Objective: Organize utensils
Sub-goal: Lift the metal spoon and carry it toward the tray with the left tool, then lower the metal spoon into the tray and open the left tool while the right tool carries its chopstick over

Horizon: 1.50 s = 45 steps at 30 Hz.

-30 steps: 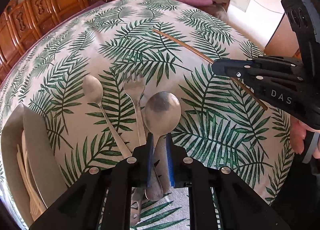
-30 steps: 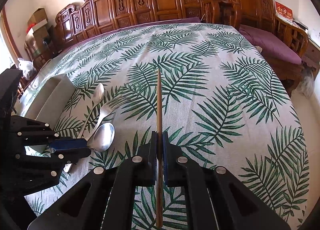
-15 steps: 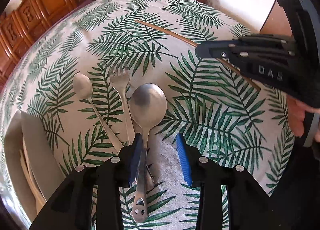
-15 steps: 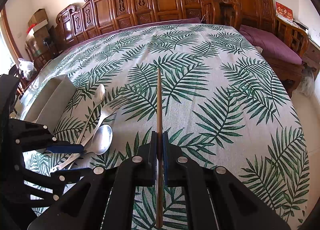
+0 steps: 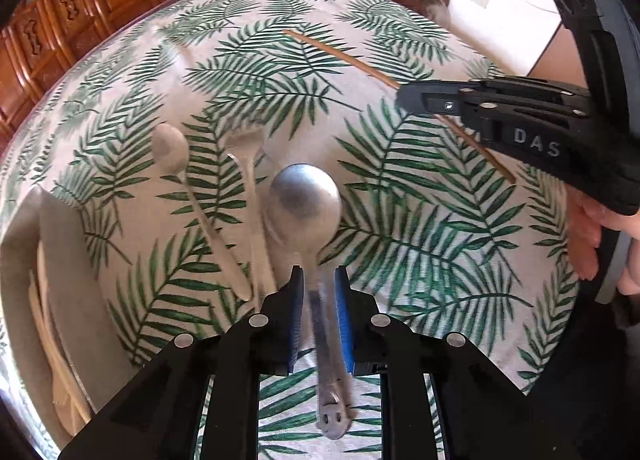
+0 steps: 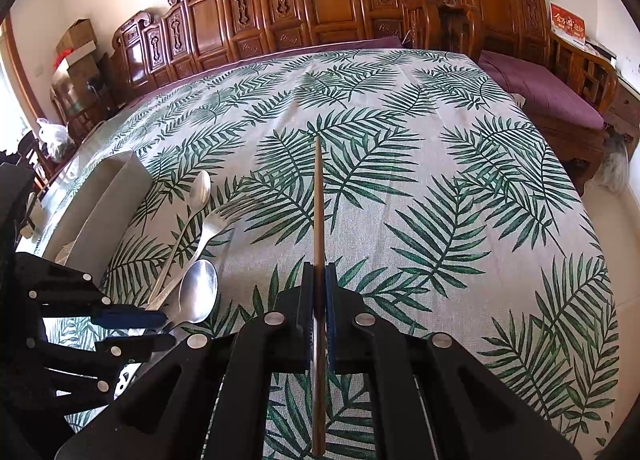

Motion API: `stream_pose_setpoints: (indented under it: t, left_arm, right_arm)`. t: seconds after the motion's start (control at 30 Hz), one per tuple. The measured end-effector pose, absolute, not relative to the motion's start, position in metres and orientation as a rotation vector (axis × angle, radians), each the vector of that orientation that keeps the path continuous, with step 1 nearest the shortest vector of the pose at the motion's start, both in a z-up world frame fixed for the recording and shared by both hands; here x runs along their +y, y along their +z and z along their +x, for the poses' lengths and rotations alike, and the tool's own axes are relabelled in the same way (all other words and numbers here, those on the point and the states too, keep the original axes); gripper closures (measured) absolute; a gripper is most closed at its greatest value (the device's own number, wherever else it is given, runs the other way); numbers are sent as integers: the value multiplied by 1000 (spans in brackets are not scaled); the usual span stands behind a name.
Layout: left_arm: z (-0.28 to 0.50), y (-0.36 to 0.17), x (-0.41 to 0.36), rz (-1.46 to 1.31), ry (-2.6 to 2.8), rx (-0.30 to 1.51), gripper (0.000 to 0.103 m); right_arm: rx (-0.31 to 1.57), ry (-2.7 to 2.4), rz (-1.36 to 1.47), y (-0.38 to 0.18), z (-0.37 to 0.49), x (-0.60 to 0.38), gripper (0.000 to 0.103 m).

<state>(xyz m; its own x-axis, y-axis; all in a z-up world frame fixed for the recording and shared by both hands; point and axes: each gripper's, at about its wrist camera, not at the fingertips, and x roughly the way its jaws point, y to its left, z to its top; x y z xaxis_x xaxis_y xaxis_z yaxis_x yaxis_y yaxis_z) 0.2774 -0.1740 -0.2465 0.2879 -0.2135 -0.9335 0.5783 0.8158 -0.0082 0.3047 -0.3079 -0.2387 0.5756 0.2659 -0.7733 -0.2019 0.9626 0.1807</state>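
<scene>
A large metal spoon (image 5: 306, 204) lies on the leaf-print tablecloth with its handle between the blue pads of my left gripper (image 5: 318, 280). The jaws stand a little wider than the handle, so the gripper is open around it. A fork (image 5: 250, 164) and a smaller spoon (image 5: 172, 152) lie just left of it. My right gripper (image 6: 319, 272) is shut on a wooden chopstick (image 6: 318, 196), which points away across the table. The chopstick also shows in the left wrist view (image 5: 340, 56). The large spoon shows in the right wrist view (image 6: 198, 290) beside my left gripper.
A grey utensil tray (image 5: 60, 272) sits at the table's left edge with pale utensils in it; it also shows in the right wrist view (image 6: 100, 200). Carved wooden chairs (image 6: 320, 0) ring the far side. A purple cushioned bench (image 6: 540, 88) stands at the right.
My left gripper opened off the large spoon's handle, shifted sideways, and now straddles the handle with the jaws narrower again. The right gripper and chopstick have held still.
</scene>
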Motion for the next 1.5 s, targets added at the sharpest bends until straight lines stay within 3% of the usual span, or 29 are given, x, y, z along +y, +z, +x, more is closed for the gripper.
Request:
stream_pose_setpoints:
  t: [0.2, 0.23, 0.3, 0.73, 1.5]
  left_arm:
    - [275, -250, -171, 367, -529, 1164, 84]
    - [274, -250, -170, 363, -534, 1161, 96]
    - [271, -250, -169, 352, -542, 1162, 98]
    - [270, -213, -143, 234, -501, 1076, 98]
    - [280, -150, -25, 93, -334, 937, 98]
  right_arm:
    - [916, 277, 76, -238, 305, -307, 96]
    - [916, 278, 75, -239, 305, -307, 96]
    - [919, 278, 75, -239, 305, -307, 96]
    - [907, 335, 64, -230, 296, -286, 96]
    - [848, 496, -9, -196, 264, -212, 96]
